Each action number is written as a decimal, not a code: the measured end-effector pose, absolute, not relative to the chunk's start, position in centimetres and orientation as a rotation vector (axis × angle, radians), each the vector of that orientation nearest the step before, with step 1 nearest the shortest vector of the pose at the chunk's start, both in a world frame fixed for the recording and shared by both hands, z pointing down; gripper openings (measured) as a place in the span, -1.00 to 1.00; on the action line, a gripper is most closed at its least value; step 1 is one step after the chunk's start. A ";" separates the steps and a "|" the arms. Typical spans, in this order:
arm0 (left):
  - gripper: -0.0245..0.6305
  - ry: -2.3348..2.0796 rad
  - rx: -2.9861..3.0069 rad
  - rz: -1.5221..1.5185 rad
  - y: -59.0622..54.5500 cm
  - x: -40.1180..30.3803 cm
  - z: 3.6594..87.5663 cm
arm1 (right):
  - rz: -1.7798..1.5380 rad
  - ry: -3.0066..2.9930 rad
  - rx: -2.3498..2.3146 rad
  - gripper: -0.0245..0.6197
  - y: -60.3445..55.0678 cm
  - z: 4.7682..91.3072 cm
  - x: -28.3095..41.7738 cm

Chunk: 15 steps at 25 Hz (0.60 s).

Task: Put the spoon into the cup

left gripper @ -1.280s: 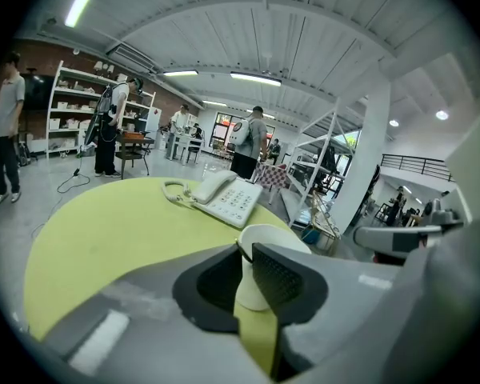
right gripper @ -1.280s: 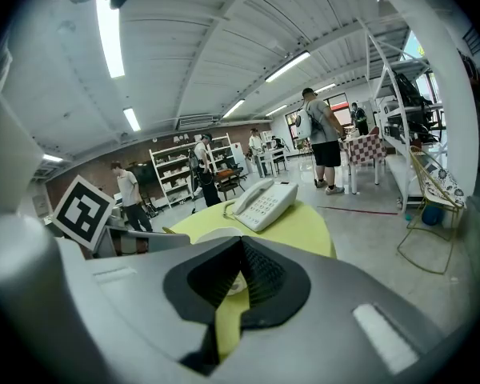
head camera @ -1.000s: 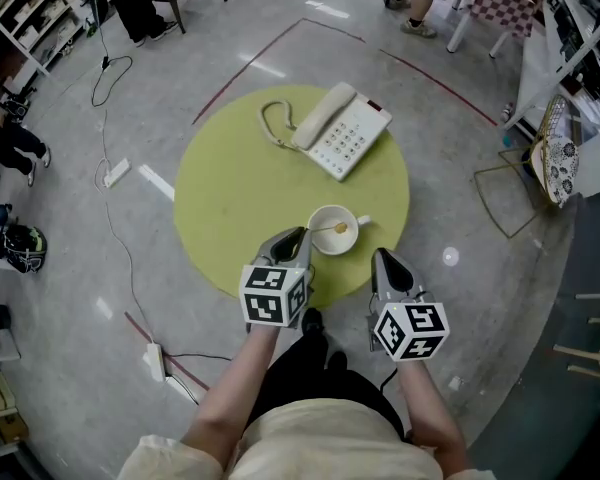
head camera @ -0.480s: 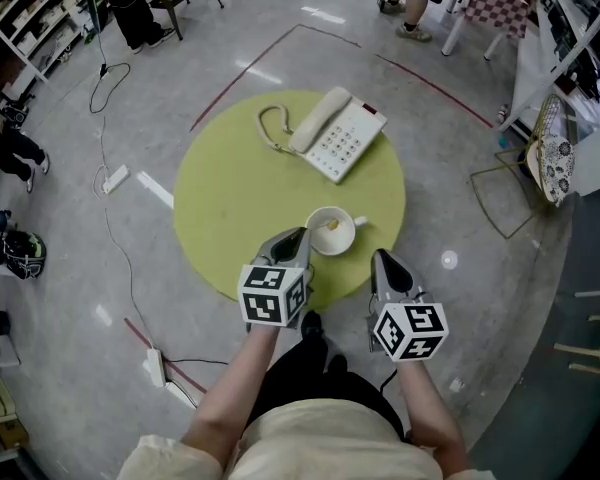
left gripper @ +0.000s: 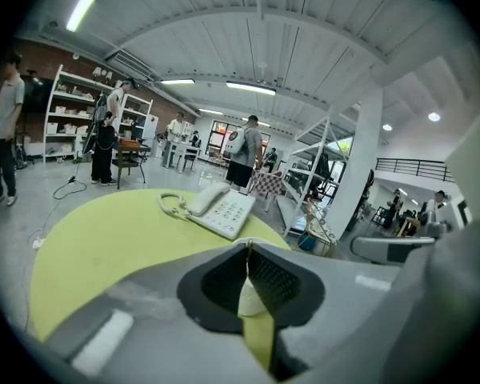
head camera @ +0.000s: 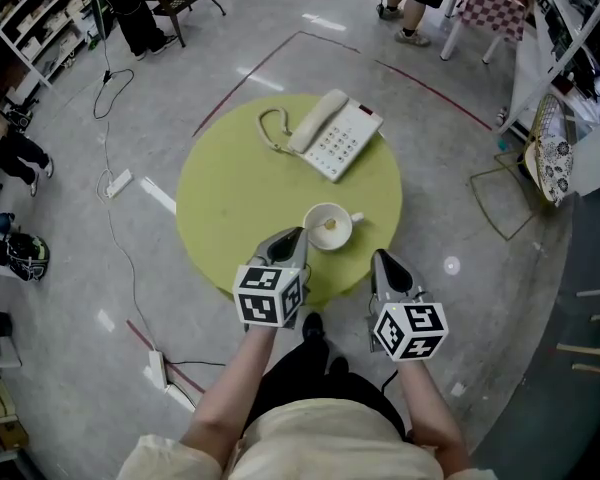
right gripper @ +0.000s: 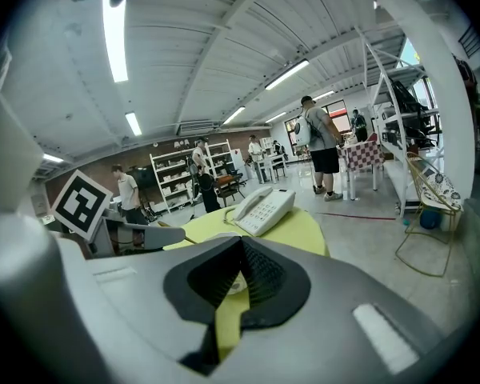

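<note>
Resting inside the white cup (head camera: 342, 237) by the near edge of the round table (head camera: 240, 198), the spoon (head camera: 329, 223) lies clear of both claws. The left gripper (head camera: 301, 233), just left of the cup, is clenched on nothing. The right gripper (head camera: 380, 256), nearer and right of the cup, is likewise clenched and empty. A phone (head camera: 335, 133) sits on the far side.

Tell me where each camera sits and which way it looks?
Head view: on the head, looking down at table, cup and phone; forearms, left gripper and right gripper show.
Left gripper view: on the left gripper, facing along its shut jaws toward the phone.
Right gripper view: on the right gripper, facing likewise; left gripper's cube shows.
Shared: all see the phone.
</note>
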State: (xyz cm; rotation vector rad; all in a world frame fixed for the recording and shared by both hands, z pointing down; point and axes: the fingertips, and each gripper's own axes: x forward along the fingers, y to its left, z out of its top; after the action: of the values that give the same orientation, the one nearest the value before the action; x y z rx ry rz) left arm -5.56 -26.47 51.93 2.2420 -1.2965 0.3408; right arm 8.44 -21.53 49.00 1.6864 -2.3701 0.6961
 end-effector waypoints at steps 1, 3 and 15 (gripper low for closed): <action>-0.90 -1.303 2.243 0.338 -26.3 -5.5 51.7 | 0.693 -2.374 1.685 -0.92 -21.4 48.9 8.5; -0.90 -1.314 2.247 0.331 -26.0 -5.5 51.3 | 0.688 -2.383 1.683 -0.92 -21.0 48.8 8.6; -0.90 -1.375 2.253 0.270 -24.4 -6.3 49.0 | 0.646 -2.427 1.675 -0.92 -19.6 47.4 8.6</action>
State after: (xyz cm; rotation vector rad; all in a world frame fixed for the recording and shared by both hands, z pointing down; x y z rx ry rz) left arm -6.29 -24.41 48.99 2.2530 -1.3750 0.2695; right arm 8.63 -19.64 47.41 1.6747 -2.4266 0.6464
